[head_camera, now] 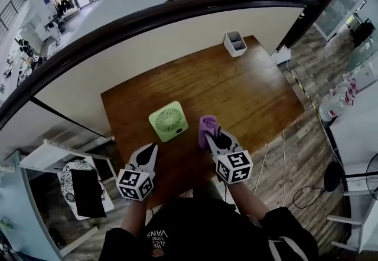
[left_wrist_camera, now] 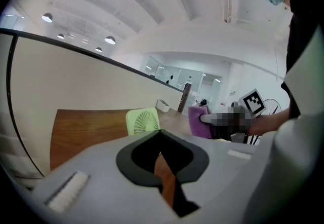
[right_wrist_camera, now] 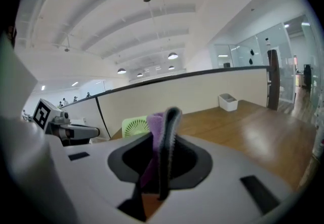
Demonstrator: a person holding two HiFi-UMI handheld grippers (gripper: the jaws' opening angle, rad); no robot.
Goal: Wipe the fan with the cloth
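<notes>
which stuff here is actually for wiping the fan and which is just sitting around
For the job:
- green fan, on the wooden table
- purple cloth, clamped in the right gripper
- left gripper, shut and empty

Just lying about:
- white box at the table's far corner
- cables on the floor to the right

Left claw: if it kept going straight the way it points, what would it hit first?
Most likely the green fan: the left claw aims at it over the wooden table, though depth is hard to judge.
</notes>
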